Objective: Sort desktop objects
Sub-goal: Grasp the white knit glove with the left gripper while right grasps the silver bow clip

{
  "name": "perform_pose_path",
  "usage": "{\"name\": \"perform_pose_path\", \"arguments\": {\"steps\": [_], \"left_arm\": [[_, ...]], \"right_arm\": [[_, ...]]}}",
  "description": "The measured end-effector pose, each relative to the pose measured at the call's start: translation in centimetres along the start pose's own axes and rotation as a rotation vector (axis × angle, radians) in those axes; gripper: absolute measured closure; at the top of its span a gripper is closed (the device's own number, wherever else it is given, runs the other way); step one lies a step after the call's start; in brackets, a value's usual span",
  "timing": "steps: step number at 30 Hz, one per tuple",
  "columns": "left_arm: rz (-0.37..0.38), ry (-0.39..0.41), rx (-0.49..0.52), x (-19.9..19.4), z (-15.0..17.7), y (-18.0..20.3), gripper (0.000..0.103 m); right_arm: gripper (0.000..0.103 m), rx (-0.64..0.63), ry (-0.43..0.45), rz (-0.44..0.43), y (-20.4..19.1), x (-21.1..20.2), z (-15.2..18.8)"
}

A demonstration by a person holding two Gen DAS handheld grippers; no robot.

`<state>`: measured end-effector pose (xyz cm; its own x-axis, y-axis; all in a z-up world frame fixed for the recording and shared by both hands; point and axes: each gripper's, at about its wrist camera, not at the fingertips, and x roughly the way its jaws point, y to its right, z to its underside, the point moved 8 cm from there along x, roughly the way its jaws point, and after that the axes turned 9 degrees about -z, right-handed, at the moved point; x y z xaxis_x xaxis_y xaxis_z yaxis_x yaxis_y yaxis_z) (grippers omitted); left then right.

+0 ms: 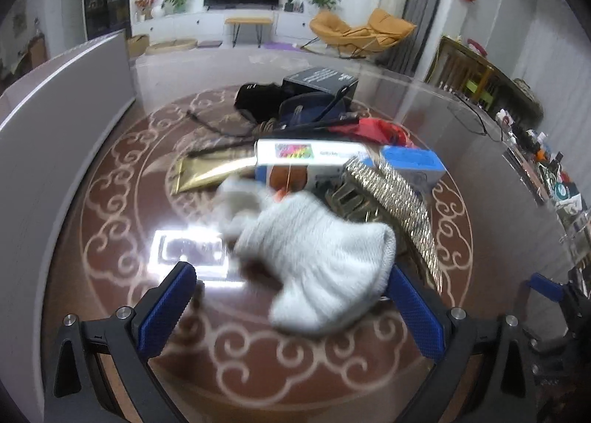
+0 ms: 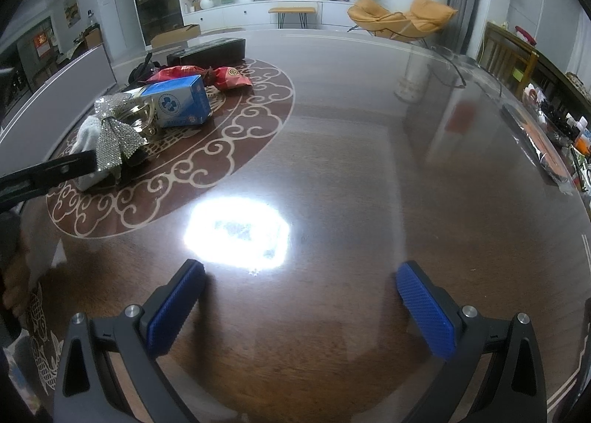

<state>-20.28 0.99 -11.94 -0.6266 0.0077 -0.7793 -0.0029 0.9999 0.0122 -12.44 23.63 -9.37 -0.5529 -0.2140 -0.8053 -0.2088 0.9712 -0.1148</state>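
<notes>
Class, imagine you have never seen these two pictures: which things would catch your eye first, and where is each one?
The white knitted sock, blurred, fills the space between the open fingers of the left claw. Behind it glitters a silver sequinned bow at the near edge of the pile, beside a blue box. Ahead of the open right claw, a bright glare lies on the glossy table.

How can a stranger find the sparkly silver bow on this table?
Start at the round scroll-patterned inlay of the brown table. The pile on it has a blue-and-white carton; just in front lies the rhinestone-covered silver bow, against a white knitted sock. Only it glitters.
</notes>
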Motion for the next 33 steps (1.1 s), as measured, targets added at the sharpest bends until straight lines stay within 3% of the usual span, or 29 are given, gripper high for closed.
{"name": "perform_pose_path", "arguments": {"steps": [1,4,11,12,14,15,23,25,27,29,33], "left_arm": [[0.014,0.009,-0.004,0.0,0.0,0.0,0.032],[0.062,0.013,-0.016,-0.8,0.6,-0.7,0.051],[0.138,0.008,0.061,-5.2,6.5,-3.0,0.053],[0.14,0.011,0.06,-5.6,7.0,-3.3,0.053],[0.141,0.03,0.063,-6.0,7.3,-3.4,0.053],[0.138,0.029,0.058,-6.2,7.4,-3.3,0.053],[0.122,0.031,0.057,-6.2,7.1,-3.9,0.052],[0.113,0.032,0.063,-6.2,7.3,-4.0,0.051],[0.108,0.032,0.066,-6.2,7.3,-3.9,0.051],[0.117,0.032,0.06,-6.2,7.3,-3.9,0.051],[0.135,0.032,0.048,-6.3,7.3,-3.8,0.051]], "right_arm": [[0.0,0.0,0.0,0.0,0.0,0.0,0.0],[0.0,0.0,0.0,0.0,0.0,0.0,0.0],[0.0,0.002,0.002,-0.005,-0.1,-0.1,0.0],[0.0,0.015,0.019,-0.052,-0.7,-0.1,-0.3],[0.0,0.022,0.056,-0.274,-3.8,-0.1,-1.4],[0.0,0.003,0.045,-0.313,-5.3,0.5,-2.1],[0.0,-0.216,-0.051,-0.317,-13.7,7.3,-8.3],[0.011,-0.213,-0.041,-0.339,-14.5,8.0,-9.2],[0.044,-0.201,-0.031,-0.379,-14.8,7.9,-9.8],[0.051,-0.175,-0.038,-0.422,-14.9,7.5,-9.8],[0.051,-0.178,0.008,-0.38,-13.6,5.0,-7.5]]}}
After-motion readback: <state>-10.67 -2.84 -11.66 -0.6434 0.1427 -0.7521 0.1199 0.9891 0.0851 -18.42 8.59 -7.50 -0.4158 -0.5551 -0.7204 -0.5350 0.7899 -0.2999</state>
